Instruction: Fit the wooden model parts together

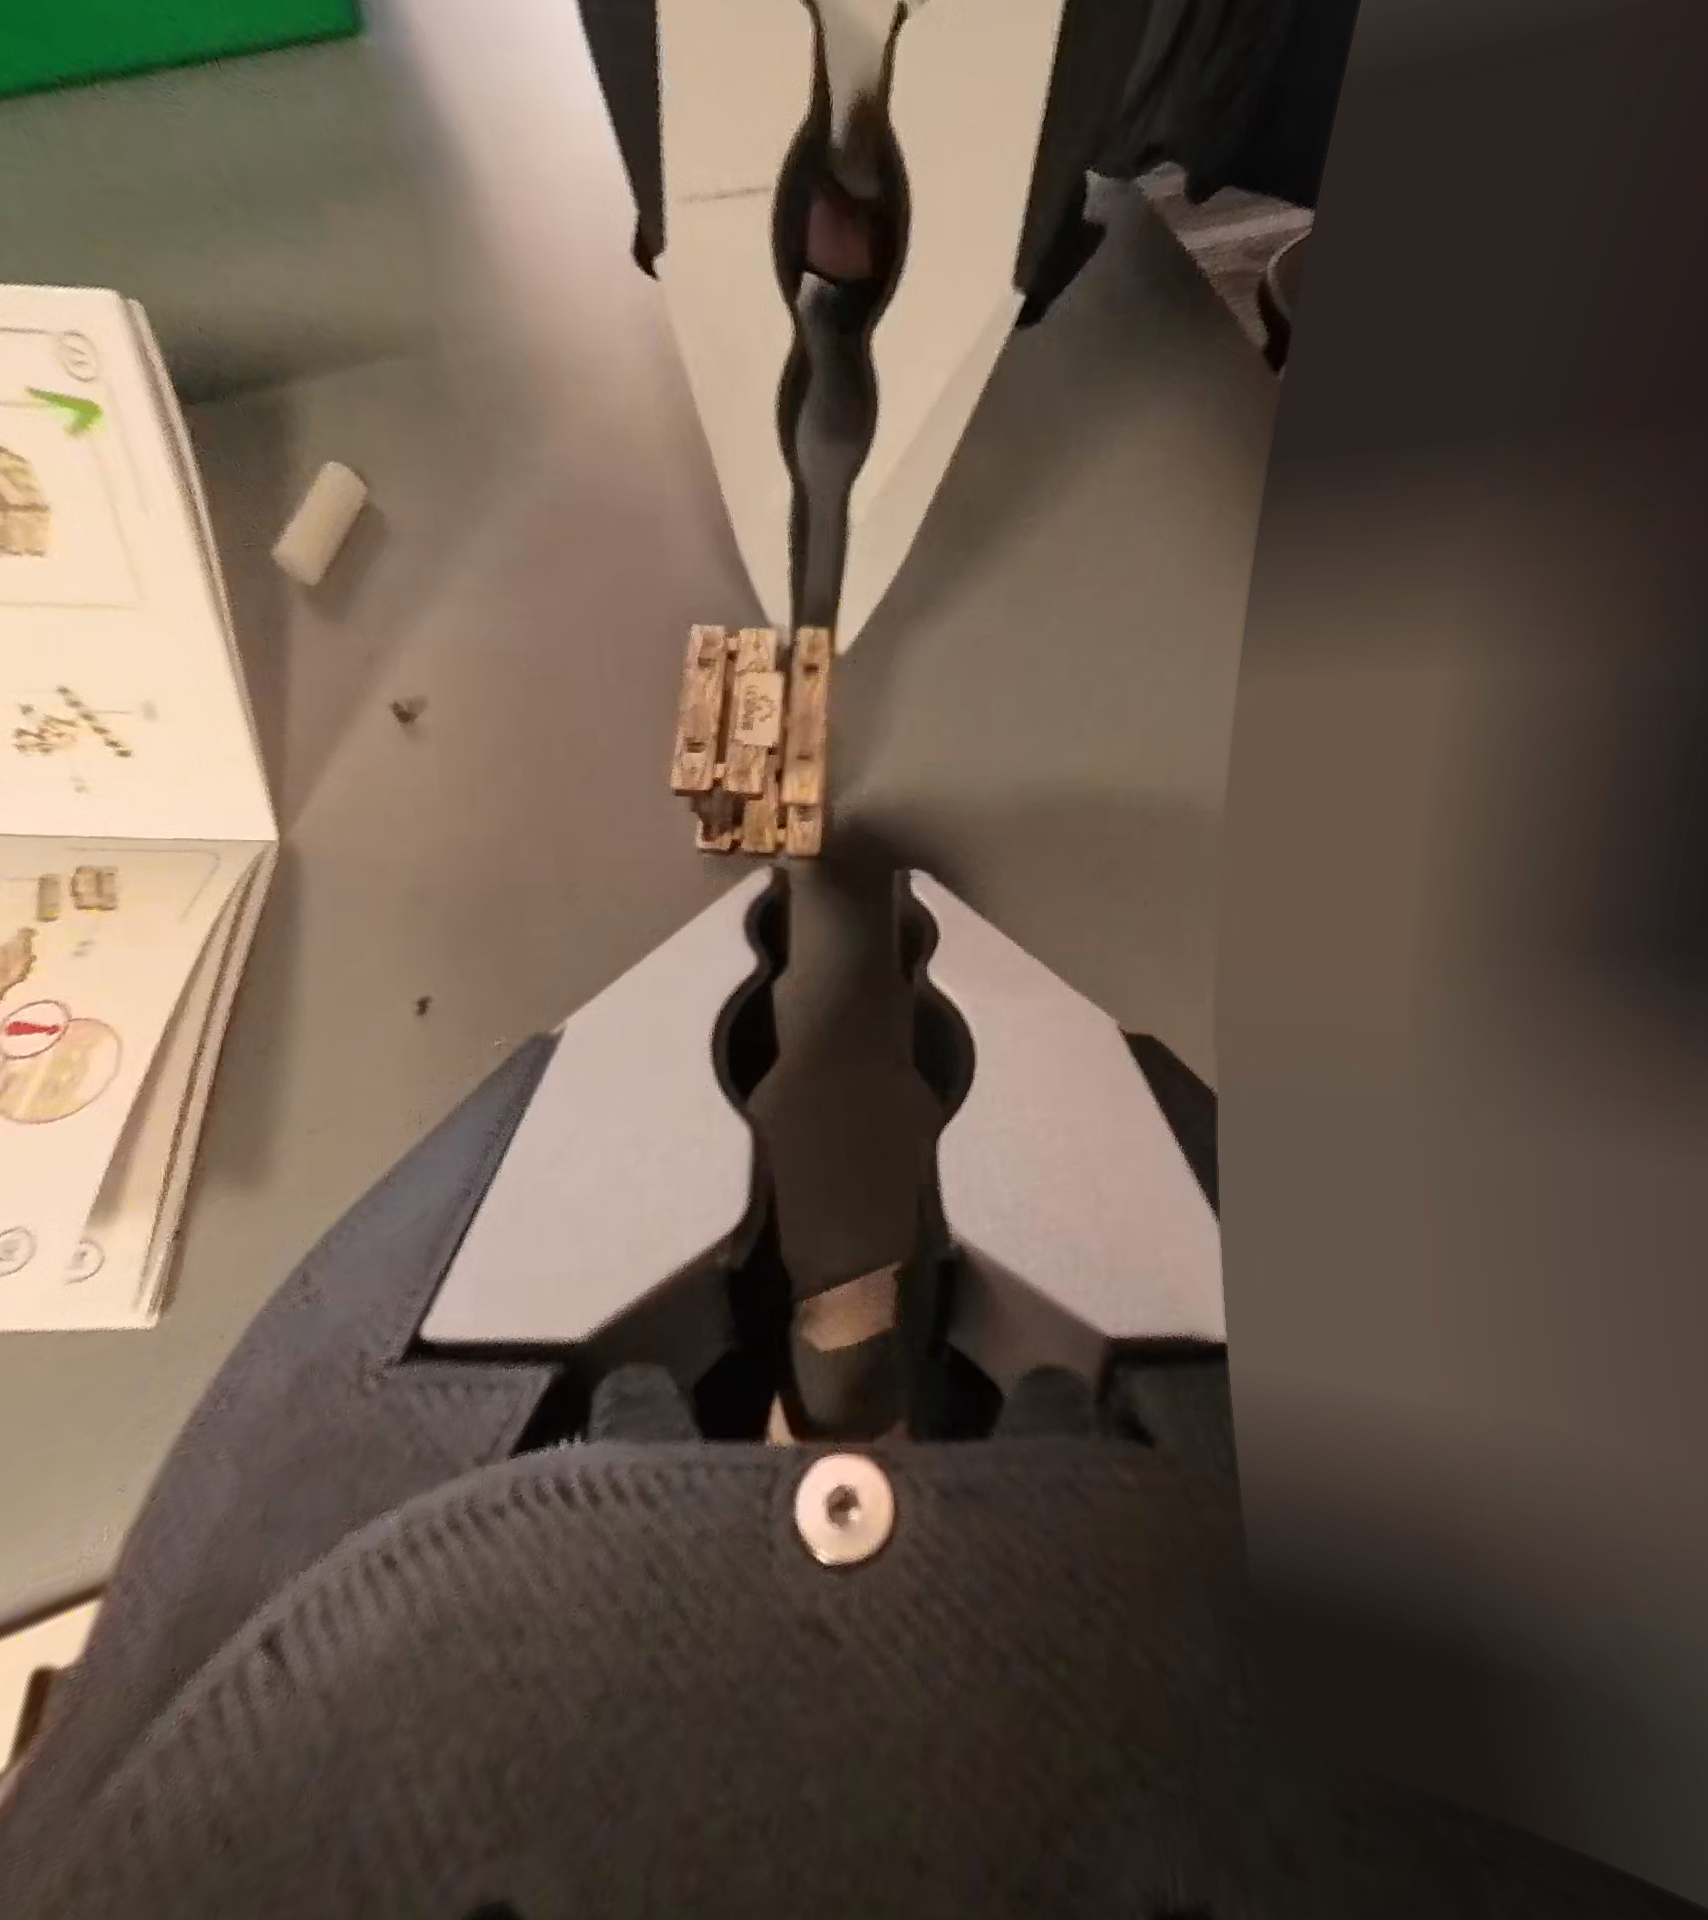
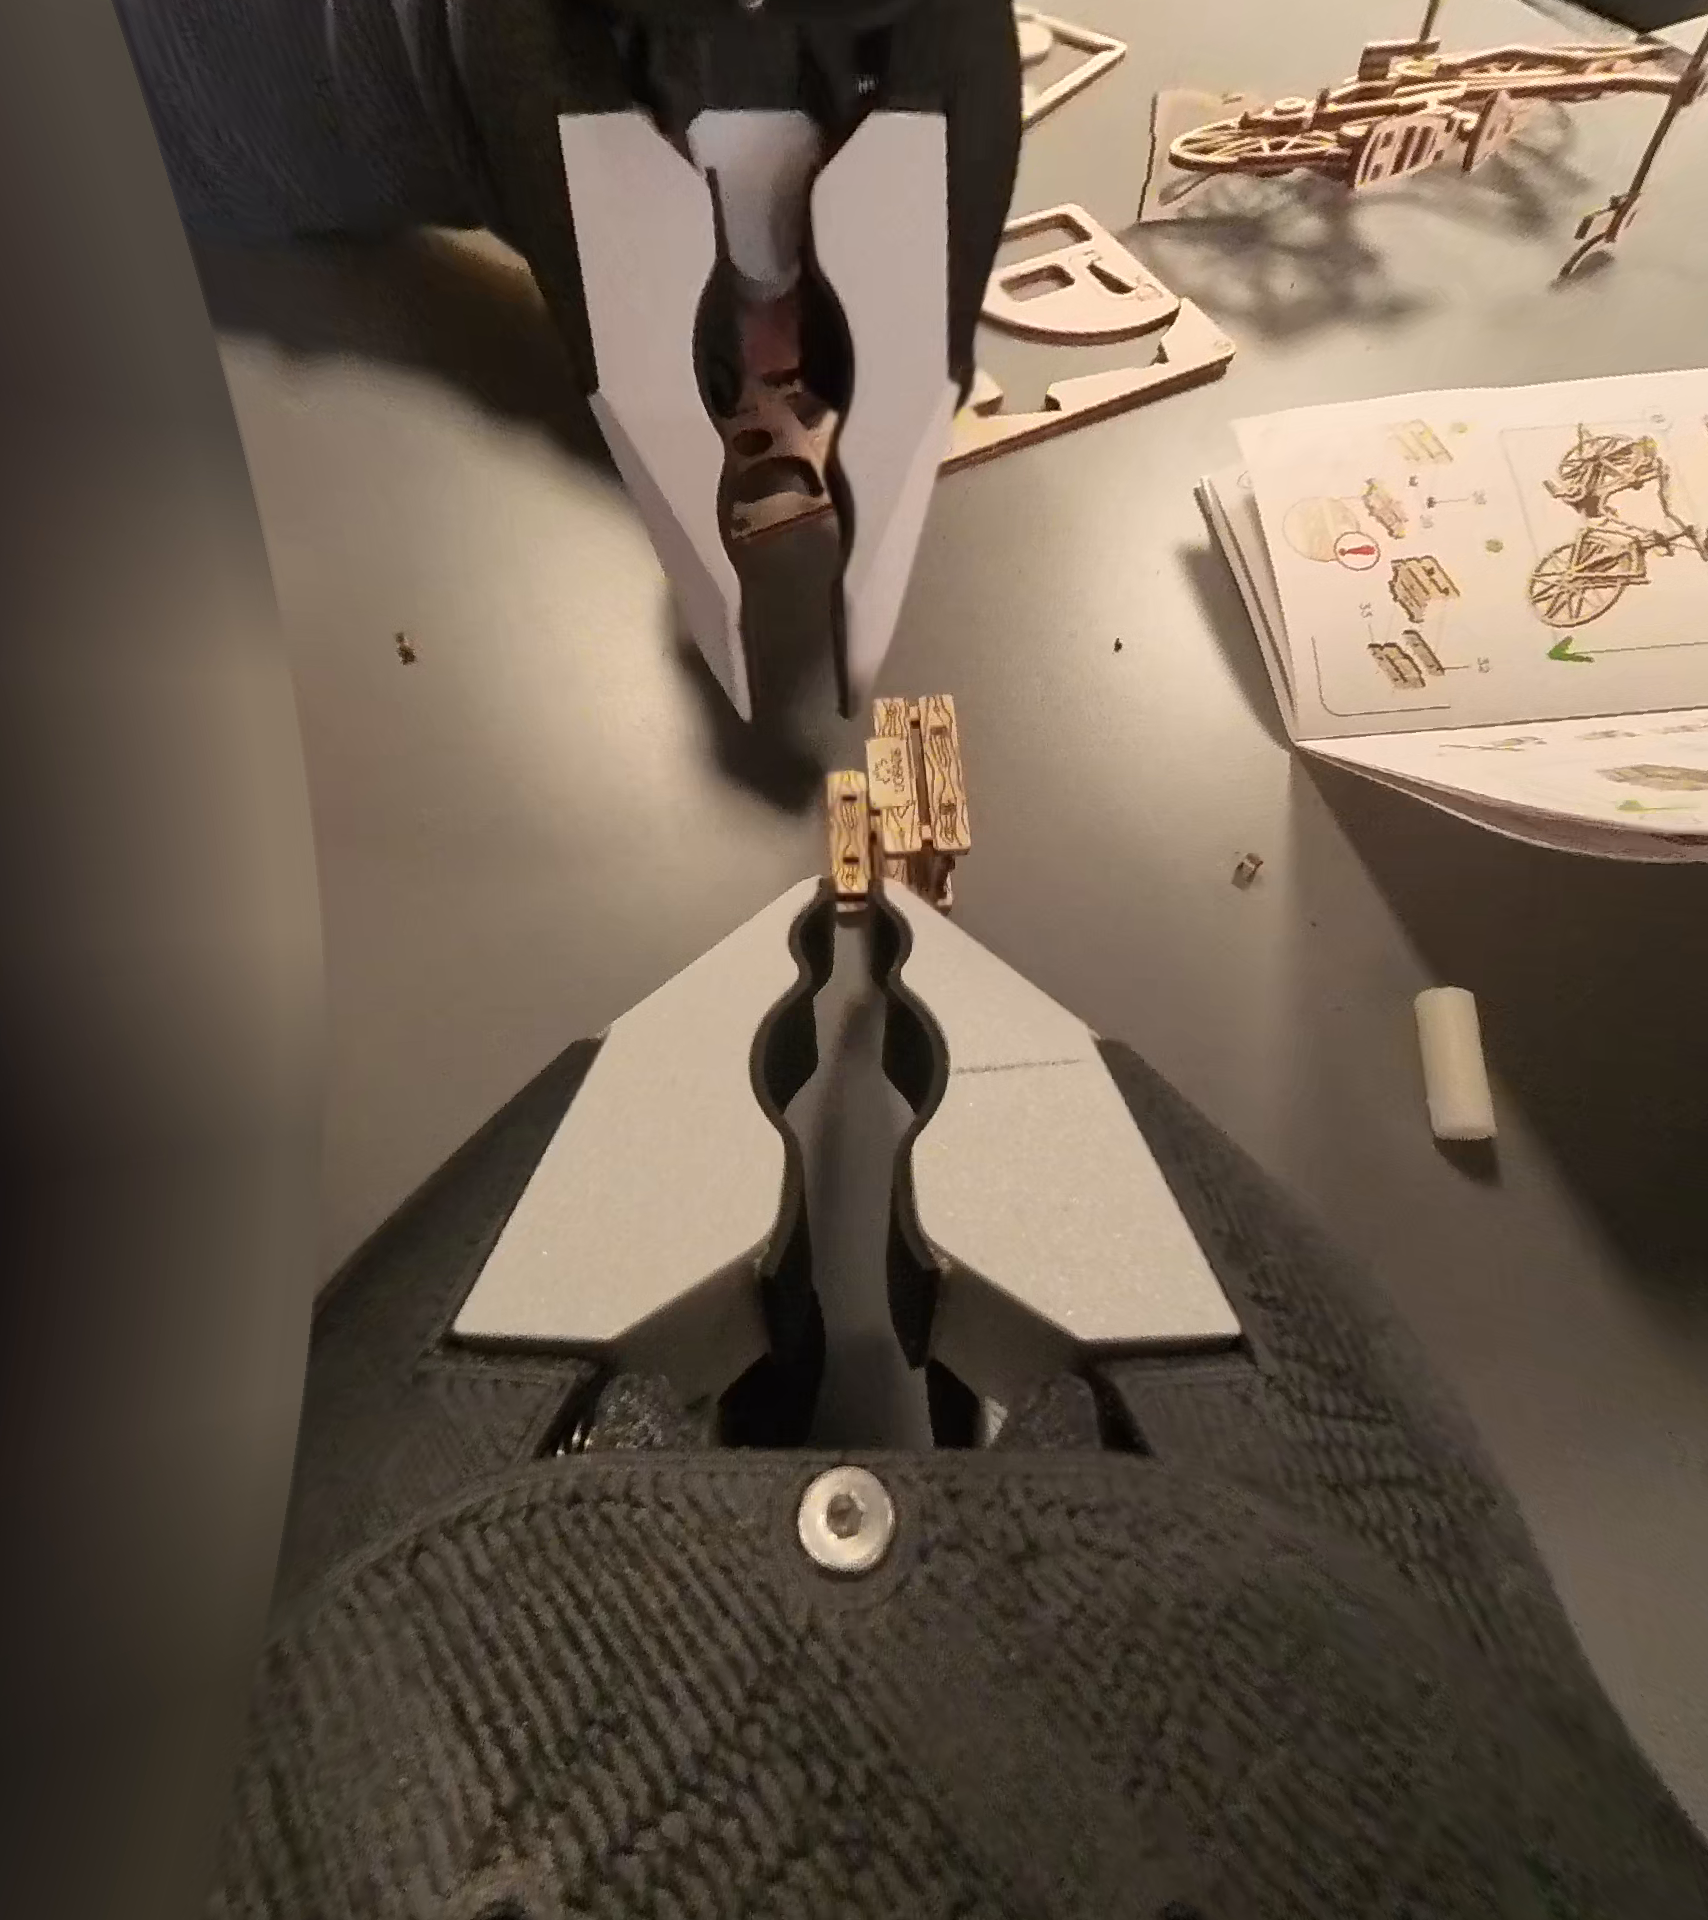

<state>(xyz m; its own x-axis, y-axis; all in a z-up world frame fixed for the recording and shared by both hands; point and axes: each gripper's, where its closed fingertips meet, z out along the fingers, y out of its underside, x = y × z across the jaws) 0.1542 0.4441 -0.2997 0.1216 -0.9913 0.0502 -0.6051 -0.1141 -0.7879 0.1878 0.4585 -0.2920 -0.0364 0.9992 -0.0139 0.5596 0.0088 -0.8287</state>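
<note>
While the two tools face each other tip to tip over the grey table [image 2: 1193, 935], a small wooden block [image 2: 900, 805] made of slatted model parts sits between them. The right hand-held gripper [image 2: 855, 896] has its fingers drawn close together, clamped on the narrow slat at the near left edge of the block. Seen from the left wrist view, the left hand-held gripper [image 1: 842, 878] also has its fingers nearly together, its tips just below the wooden block [image 1: 754, 740]; whether it actually pinches the block cannot be told. In the right wrist view the left hand-held gripper [image 2: 796, 715] appears opposite, its tips just beside the far left corner of the block.

An open instruction booklet [image 2: 1546, 592] lies on the table to the right in the right wrist view, and a short white cylinder [image 2: 1452, 1062] lies near it. Farther back stand a partly built wooden carriage model [image 2: 1390, 125] and a punched-out plywood sheet [image 2: 1089, 332]. Small dark specks dot the table.
</note>
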